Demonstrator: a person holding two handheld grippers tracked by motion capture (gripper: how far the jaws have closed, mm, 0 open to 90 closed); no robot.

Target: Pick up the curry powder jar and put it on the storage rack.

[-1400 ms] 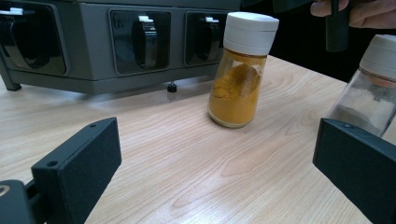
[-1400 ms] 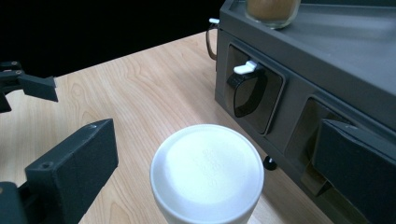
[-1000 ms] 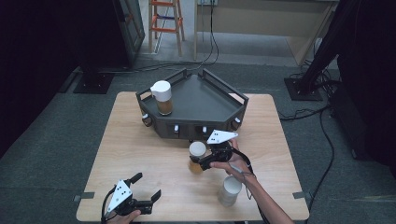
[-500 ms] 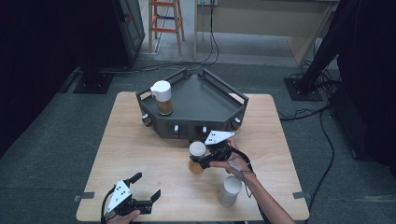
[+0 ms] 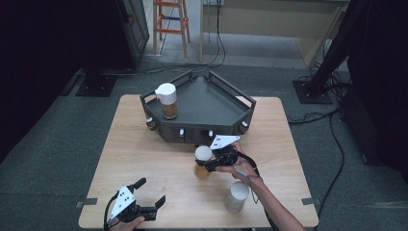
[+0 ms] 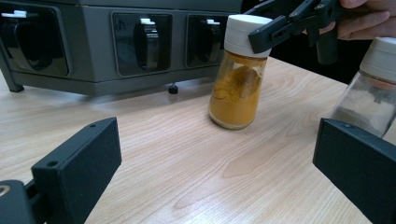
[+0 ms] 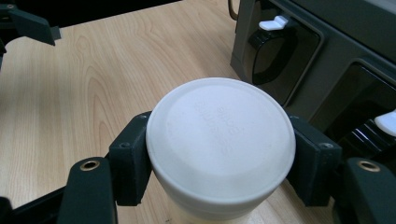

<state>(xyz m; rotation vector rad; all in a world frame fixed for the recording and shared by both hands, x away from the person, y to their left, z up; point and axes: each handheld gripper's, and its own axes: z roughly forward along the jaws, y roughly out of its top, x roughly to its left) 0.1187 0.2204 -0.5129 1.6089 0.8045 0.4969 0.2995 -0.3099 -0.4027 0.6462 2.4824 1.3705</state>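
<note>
A glass spice jar of yellow-orange powder stands on the wooden table just in front of the grey rack. My right gripper has just been closing and is now shut on the jar's white cap, one pad pressing on each side. It also appears in the left gripper view, clamped on the cap. My left gripper rests open near the table's front left, nothing between its jaws.
A second white-capped jar stands at the front right, close to the right forearm. A third jar sits on the rack's left corner. The rack's front has dark holder slots. Cables and stands lie on the floor behind.
The right gripper's jaws have closed onto the jar's white cap. The jar stands where it was, and the left gripper has not moved.
</note>
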